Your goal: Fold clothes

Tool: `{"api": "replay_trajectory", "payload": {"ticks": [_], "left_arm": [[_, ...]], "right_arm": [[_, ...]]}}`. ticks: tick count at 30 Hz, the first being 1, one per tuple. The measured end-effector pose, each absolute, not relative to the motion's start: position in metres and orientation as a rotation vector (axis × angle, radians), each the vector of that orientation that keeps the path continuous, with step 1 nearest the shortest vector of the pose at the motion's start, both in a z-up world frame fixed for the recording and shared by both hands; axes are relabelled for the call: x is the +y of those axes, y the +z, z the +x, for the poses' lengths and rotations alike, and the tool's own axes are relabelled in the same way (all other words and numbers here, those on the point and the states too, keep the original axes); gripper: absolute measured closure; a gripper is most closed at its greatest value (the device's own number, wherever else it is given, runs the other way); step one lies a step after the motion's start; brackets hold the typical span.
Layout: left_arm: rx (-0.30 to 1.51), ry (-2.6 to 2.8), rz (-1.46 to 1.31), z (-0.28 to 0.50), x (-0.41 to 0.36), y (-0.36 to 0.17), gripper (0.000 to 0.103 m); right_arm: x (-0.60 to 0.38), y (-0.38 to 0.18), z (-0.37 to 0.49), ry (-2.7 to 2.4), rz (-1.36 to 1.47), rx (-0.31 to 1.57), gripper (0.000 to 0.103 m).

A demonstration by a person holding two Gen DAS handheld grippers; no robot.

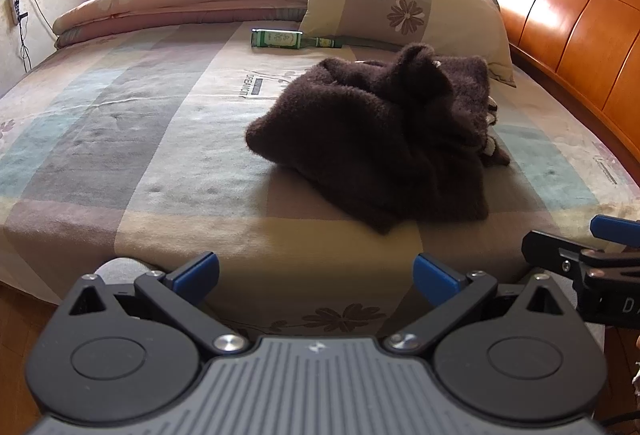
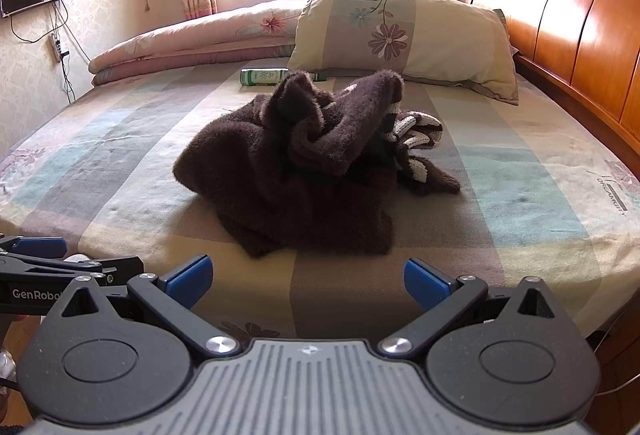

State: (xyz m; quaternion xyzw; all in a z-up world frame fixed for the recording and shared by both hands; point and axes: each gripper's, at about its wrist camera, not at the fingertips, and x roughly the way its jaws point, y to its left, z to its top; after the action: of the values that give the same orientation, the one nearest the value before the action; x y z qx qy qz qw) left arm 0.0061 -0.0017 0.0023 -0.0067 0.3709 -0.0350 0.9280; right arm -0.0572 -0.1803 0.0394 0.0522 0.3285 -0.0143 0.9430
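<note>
Garment: brown fuzzy garment (image 1: 384,131) lay crumpled on the bed (image 1: 132,139); well ahead of both grippers
Left gripper (image 1: 316,273): fingers apart, empty
Right gripper (image 2: 308,277): fingers apart, empty

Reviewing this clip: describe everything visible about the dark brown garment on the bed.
The dark brown garment looks like fuzzy, plush knit, with cream-and-brown striped trim showing on its right side. It is unfolded, crumpled into a heap with twisted folds standing up at the top. It lies near the middle of the striped bedsheet, in front of the pillow and green bottle. Only the sheet visibly touches it.
</note>
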Motion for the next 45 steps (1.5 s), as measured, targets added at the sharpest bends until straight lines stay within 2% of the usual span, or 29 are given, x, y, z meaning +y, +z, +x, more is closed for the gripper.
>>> {"api": "replay_trajectory", "payload": {"ticks": [45], "left_arm": [[0.749,-0.164,0.011,0.071,-0.015,-0.001,0.001]], "right_arm": [[-0.207,0.018,0.012,-0.034,0.168,0.751,0.000]]}}
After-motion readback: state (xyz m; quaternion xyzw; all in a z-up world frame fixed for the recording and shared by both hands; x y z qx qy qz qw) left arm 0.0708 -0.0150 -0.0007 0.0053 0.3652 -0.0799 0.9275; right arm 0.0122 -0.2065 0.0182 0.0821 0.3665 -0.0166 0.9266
